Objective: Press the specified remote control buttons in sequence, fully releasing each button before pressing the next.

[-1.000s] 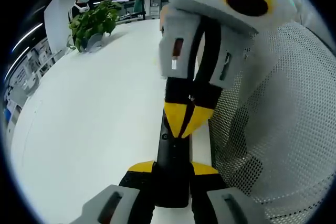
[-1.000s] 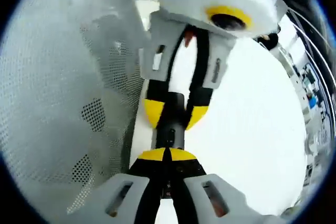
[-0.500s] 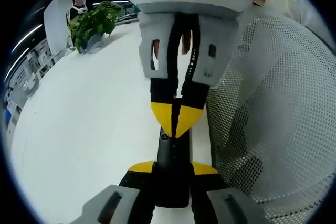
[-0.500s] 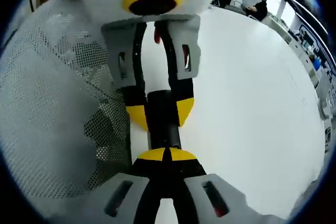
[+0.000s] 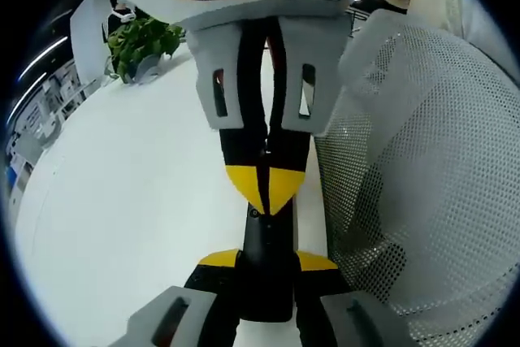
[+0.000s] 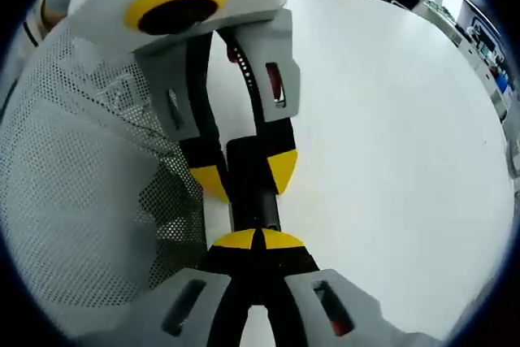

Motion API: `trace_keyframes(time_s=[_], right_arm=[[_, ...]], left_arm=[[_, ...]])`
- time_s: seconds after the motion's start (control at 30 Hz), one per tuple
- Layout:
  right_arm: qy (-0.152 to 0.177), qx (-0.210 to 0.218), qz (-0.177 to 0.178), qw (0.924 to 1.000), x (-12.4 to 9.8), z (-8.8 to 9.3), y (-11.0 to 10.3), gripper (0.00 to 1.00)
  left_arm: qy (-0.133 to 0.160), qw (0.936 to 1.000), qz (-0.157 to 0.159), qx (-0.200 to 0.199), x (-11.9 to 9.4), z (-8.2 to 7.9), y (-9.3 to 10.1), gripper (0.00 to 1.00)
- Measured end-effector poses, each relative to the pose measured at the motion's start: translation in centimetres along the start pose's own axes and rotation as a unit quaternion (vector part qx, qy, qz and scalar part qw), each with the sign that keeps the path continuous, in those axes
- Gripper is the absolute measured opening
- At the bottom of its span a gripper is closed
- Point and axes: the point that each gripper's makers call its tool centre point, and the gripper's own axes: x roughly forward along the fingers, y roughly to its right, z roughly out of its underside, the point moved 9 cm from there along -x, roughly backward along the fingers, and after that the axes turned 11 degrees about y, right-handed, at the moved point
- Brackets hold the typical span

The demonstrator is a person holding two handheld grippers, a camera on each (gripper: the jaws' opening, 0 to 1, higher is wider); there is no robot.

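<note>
One black remote control point(image 5: 265, 270) is present, held at one end between the closed yellow-tipped jaws of the left gripper point(image 5: 265, 259), which clamp it from both sides. In the left gripper view most of its face is covered: the near end is cut off between the jaws, and the far end is hidden under the right gripper point(image 5: 263, 188), whose jaws are pressed together into a single point resting on the remote's upper surface. No buttons, labels or brand marks can be read; only one small round feature shows just below that point. In the right gripper view the right gripper point(image 6: 262, 240) again shows its two yellow tips meeting with no gap, set on the remote control point(image 6: 254, 193), while the left gripper point(image 6: 244, 170) grips the remote's far end from both sides. The remote lies above a white table point(image 6: 390, 136) near its edge. One white mesh chair back point(image 5: 422, 193) stands beside the table, partly cut off by the picture edge. One green potted plant point(image 5: 142, 38) stands at the table's far side, small and indistinct. No writing is legible anywhere.
</note>
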Motion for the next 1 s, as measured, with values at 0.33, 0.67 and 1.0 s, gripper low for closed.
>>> trace_keyframes(time_s=[0.33,0.67,1.0], right_arm=[[0.04,0.061,-0.017,0.9971,-0.3,0.6,0.6,0.0],[0.011,0.05,-0.036,0.998,0.0,0.1,1.8,0.0],[-0.043,0.135,-0.066,0.9877,0.4,-0.5,2.9,0.0]], left_arm=[[-0.003,1.0,-0.002,0.004,0.0,-0.1,0.1,0.24],[0.002,1.0,-0.004,0.009,0.0,0.0,0.2,0.24],[0.009,0.9999,-0.006,0.009,0.0,0.1,0.3,0.24]])
